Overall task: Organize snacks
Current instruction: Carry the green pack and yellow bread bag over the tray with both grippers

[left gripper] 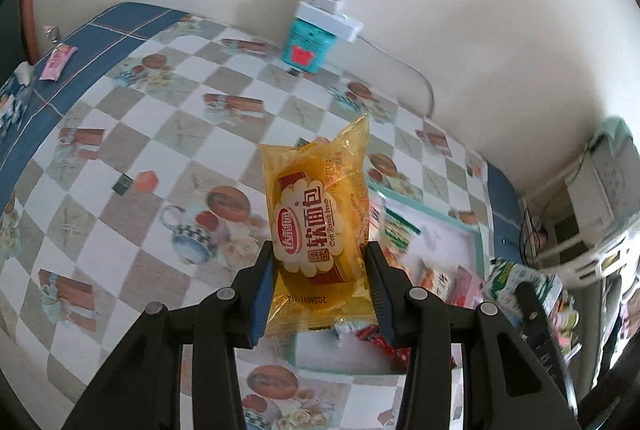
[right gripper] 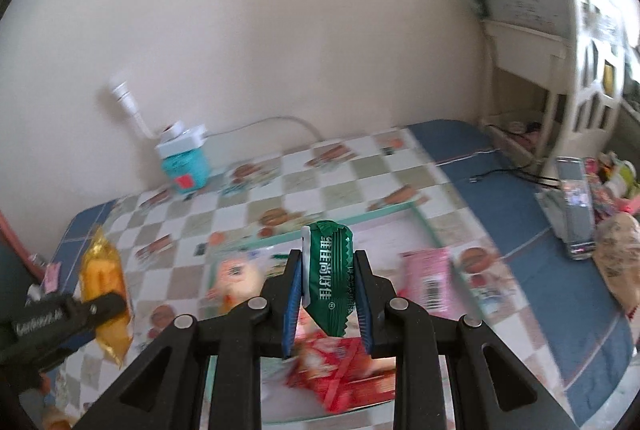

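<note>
Transport step: my left gripper (left gripper: 320,262) clamps the yellow bread packet (left gripper: 316,218), my right gripper (right gripper: 326,282) the green candy wrapper (right gripper: 330,270) (both lifted); next, placement in the tray (right gripper: 360,220), lower centre.

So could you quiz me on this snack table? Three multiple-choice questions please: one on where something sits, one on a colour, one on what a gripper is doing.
1. Where does the teal box with a red label stand?
A. by the wall at the table's far edge
B. inside the tray
C. between a gripper's fingers

2. What colour is the candy wrapper in the right gripper?
A. pink
B. green
C. blue

3. What is the left gripper doing?
A. hanging open and empty
B. clamping the yellow transparent soft-bread packet
C. pressing the power strip

Answers: 1 A, it sits against the white wall under a white power strip. 2 B, green with white writing. 3 B, both fingers press the packet's sides.
</note>
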The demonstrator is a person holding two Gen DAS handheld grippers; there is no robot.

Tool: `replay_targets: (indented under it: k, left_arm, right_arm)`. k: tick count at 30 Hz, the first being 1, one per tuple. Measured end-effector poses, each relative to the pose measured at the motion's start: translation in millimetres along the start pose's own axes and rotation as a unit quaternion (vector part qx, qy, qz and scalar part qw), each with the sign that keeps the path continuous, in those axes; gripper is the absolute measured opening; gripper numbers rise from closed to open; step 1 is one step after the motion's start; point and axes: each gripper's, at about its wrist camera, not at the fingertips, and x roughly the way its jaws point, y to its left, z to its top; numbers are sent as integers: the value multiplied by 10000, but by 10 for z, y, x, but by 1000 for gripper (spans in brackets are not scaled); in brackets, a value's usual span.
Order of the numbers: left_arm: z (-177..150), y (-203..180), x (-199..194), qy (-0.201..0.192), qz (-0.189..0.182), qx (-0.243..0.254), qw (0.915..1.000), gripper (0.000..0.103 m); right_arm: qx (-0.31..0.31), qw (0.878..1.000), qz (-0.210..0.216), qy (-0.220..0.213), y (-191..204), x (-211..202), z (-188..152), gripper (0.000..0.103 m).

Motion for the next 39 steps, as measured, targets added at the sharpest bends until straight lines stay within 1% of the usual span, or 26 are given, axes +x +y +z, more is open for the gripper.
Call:
replay_targets:
  k: [4,10,14,17,21,27,32,34,37,39]
  left_arm:
    - [-101,-151,51,108,-44,166,9998,45]
    - [-245,-365,141,332,-156,395,9985,45]
    - [-348,-506,242,501,-156,606,9968,45]
    - [-411,-564,306,668,-239,667,9952,45]
    - [-458,-619,349,730,-217,755,9942,45]
    - [-487,-618,459,873,-152,774,9931,45]
    - [-504,-604,528,980,-126,784,9920,45]
    - [-513,-610,543,1003,-124,800,9917,45]
    - [-518,-617,576,1044,-123,840,9909,45]
    - [-520,-634,595,1032,-96,900,9905,45]
  right_arm:
    - [240,9996,-112,-4,-252,-8,35,26]
    - [407,9987,-291,31,-480,5,39,26]
    - [451,9984,-346,72,-508,44,24,26]
    - [447,9983,-343,112,-509,75,13,26]
    - [415,9984,-338,158,-500,127,7,26]
    - [375,9977,-288,492,-461,315,-65,26]
    - [366,9969,-225,666,-434,420,-113,26]
    - [397,9967,-204,677,-431,447,-123,26]
    - [427,9971,-62,630,-416,468,-124,26]
    - [383,9974,-61,610,-388,485,-123,26]
